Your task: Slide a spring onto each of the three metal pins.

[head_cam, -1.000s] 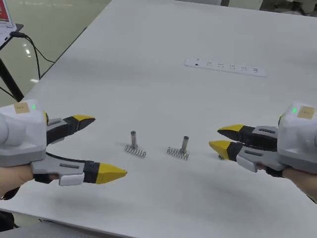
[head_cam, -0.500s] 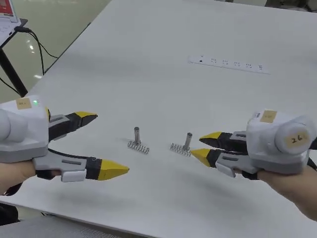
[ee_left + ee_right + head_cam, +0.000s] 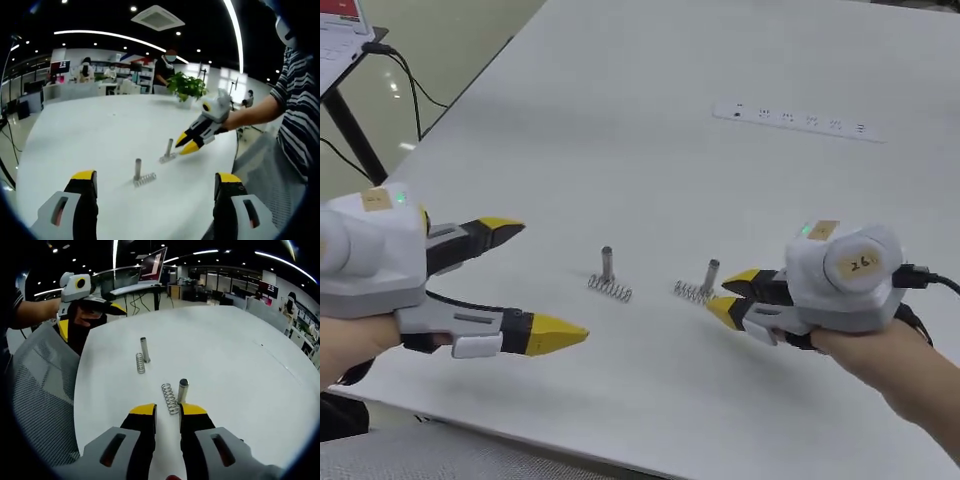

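Two short metal pins stand upright on the white table, the left pin [image 3: 607,262] and the right pin [image 3: 711,275]. One spring [image 3: 610,289] lies flat at the left pin's foot, and another spring [image 3: 692,291] lies beside the right pin. My right gripper [image 3: 728,292] has its yellow tips just right of that second spring. Its jaws are a narrow gap apart with nothing in them. Its own view shows the near pin [image 3: 183,390] and spring [image 3: 169,398] just ahead of the gripper [image 3: 168,410]. My left gripper [image 3: 542,282] hangs wide open left of the pins [image 3: 137,169].
A white power strip [image 3: 800,122] lies far back on the table. A laptop [image 3: 340,25] on a stand with a cable is off the table's left edge. A mesh chair [image 3: 35,390] stands at the near edge, and a potted plant [image 3: 187,87] at the far end.
My right gripper has moved left across the table until its tips are next to the right pin and its spring. The left gripper has hardly moved and stays open.
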`<action>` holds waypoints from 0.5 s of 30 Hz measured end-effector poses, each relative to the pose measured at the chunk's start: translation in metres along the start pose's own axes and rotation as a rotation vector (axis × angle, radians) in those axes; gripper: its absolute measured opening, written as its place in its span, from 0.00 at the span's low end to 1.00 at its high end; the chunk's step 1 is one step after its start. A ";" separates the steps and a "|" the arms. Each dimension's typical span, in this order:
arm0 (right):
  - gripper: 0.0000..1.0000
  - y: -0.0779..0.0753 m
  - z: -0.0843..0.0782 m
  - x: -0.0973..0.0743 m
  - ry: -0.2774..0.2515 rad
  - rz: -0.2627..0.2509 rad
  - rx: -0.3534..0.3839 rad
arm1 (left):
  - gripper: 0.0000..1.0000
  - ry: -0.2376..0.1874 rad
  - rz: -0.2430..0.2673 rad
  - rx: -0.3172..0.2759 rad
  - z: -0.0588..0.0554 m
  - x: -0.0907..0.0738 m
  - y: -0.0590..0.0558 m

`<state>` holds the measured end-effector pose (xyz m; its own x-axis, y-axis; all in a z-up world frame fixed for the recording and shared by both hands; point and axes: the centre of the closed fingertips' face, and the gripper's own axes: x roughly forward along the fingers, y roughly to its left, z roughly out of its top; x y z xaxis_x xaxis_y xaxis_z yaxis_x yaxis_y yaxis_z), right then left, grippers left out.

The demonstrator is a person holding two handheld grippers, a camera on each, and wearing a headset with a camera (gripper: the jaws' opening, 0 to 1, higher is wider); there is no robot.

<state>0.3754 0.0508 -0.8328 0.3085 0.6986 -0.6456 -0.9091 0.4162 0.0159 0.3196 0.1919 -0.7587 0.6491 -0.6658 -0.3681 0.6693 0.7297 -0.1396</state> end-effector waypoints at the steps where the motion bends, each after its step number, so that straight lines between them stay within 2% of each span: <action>1: 0.15 -0.001 -0.001 0.001 0.001 -0.002 0.004 | 0.95 0.001 0.000 0.001 0.000 0.000 0.000; 15: 0.14 -0.003 -0.014 0.020 0.052 0.011 0.028 | 0.94 0.004 0.009 -0.010 -0.004 -0.005 0.003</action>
<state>0.3807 0.0558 -0.8565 0.2827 0.6726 -0.6838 -0.9042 0.4248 0.0440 0.3169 0.1979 -0.7611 0.6538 -0.6583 -0.3731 0.6595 0.7375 -0.1456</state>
